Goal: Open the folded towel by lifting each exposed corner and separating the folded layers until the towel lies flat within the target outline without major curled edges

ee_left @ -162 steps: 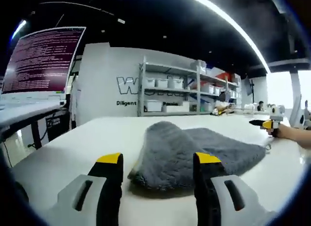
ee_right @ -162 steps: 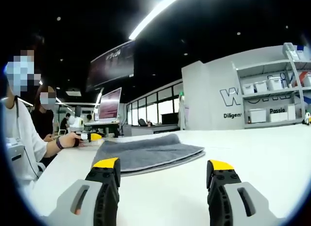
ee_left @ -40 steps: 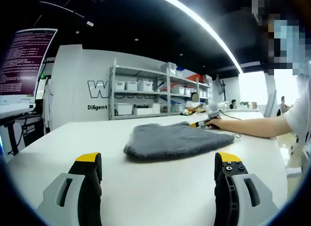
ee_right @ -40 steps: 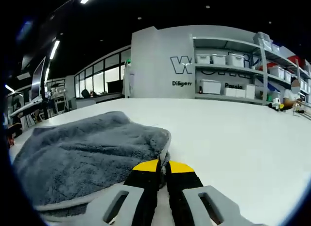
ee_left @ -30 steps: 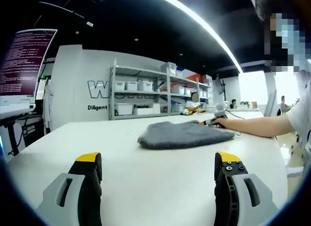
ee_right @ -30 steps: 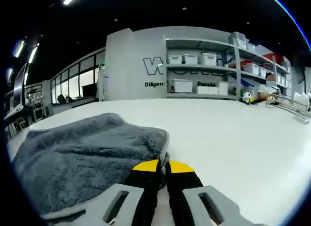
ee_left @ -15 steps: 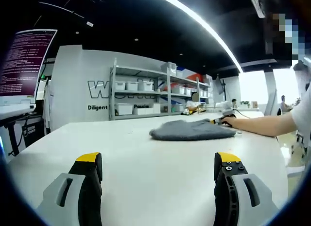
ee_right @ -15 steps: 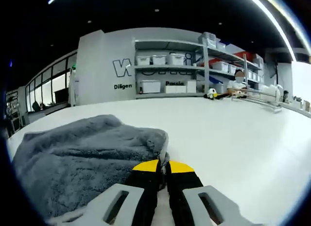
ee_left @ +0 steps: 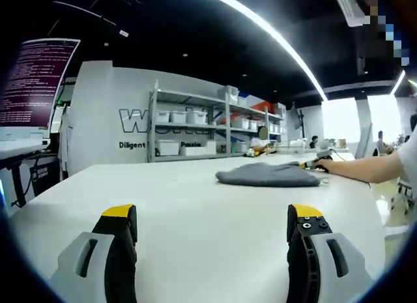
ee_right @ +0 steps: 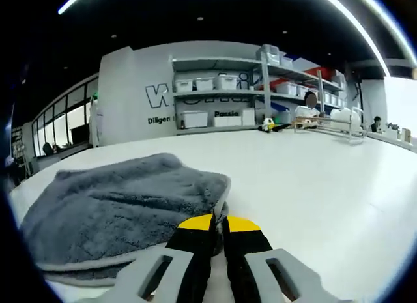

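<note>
The folded grey towel (ee_right: 124,202) lies on the white table (ee_right: 326,186) just ahead of my right gripper (ee_right: 219,219), whose yellow-tipped jaws are shut on the towel's near corner edge. In the left gripper view the same towel (ee_left: 267,175) sits far off across the table, right of centre, with a person's hand holding the right gripper (ee_left: 311,163) at its right end. My left gripper (ee_left: 212,218) hovers low over bare table, jaws wide apart and holding nothing.
Shelving with white bins (ee_left: 189,130) stands against the far wall. A monitor with text (ee_left: 32,81) sits on a desk at the left. A person's forearm (ee_left: 368,169) reaches in from the right in the left gripper view.
The towel has slid away from the left gripper, towards the right, dragged by the shut right gripper. The right view has swung with it. The left gripper stayed still and open.
</note>
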